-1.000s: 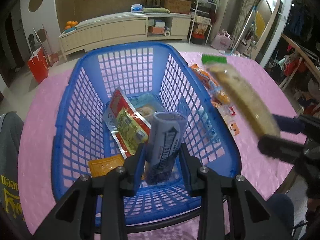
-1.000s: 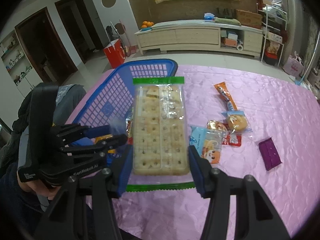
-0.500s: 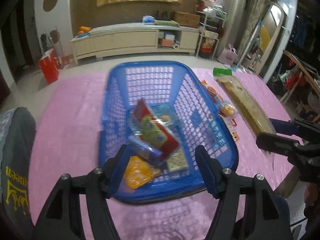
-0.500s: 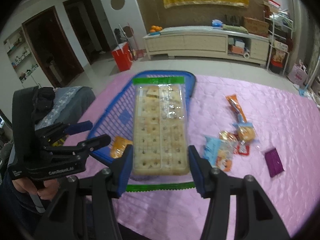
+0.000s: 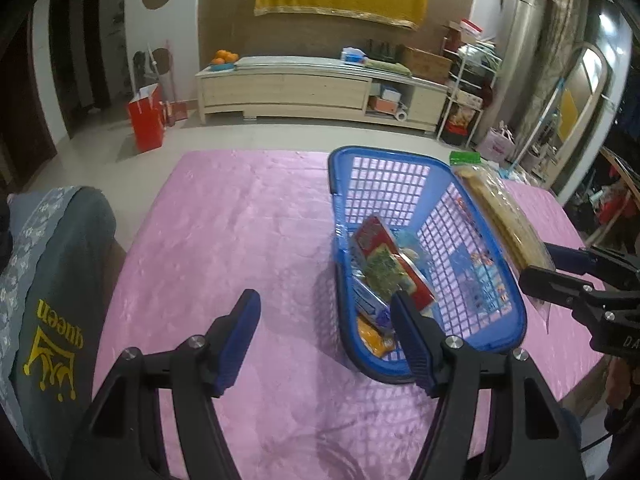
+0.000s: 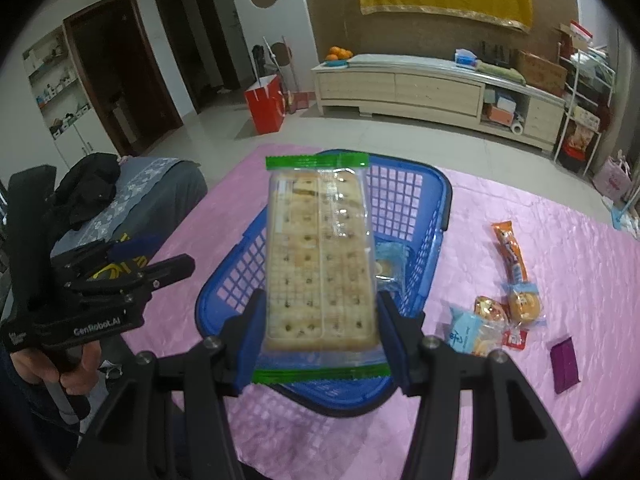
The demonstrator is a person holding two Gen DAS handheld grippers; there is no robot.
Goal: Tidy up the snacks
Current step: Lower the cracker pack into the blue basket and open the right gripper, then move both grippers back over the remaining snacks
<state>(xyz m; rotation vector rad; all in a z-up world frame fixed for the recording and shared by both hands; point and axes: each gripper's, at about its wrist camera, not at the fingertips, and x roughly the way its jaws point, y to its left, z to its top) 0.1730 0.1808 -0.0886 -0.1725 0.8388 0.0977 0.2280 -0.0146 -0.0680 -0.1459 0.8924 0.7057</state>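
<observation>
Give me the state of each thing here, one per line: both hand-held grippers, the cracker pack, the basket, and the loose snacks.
Left hand-held gripper: open, empty, above the pink cloth.
Right hand-held gripper: shut on the cracker pack.
Cracker pack: sealed, held over the basket.
Blue basket: upright, partly filled.
Loose snacks: lying on the table beside the basket.

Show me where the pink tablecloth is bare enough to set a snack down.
Bare: the pink tablecloth left of the blue plastic basket, out to the grey garment. Crowded: right of the basket, where loose snack packets and a purple packet cluster.
</observation>
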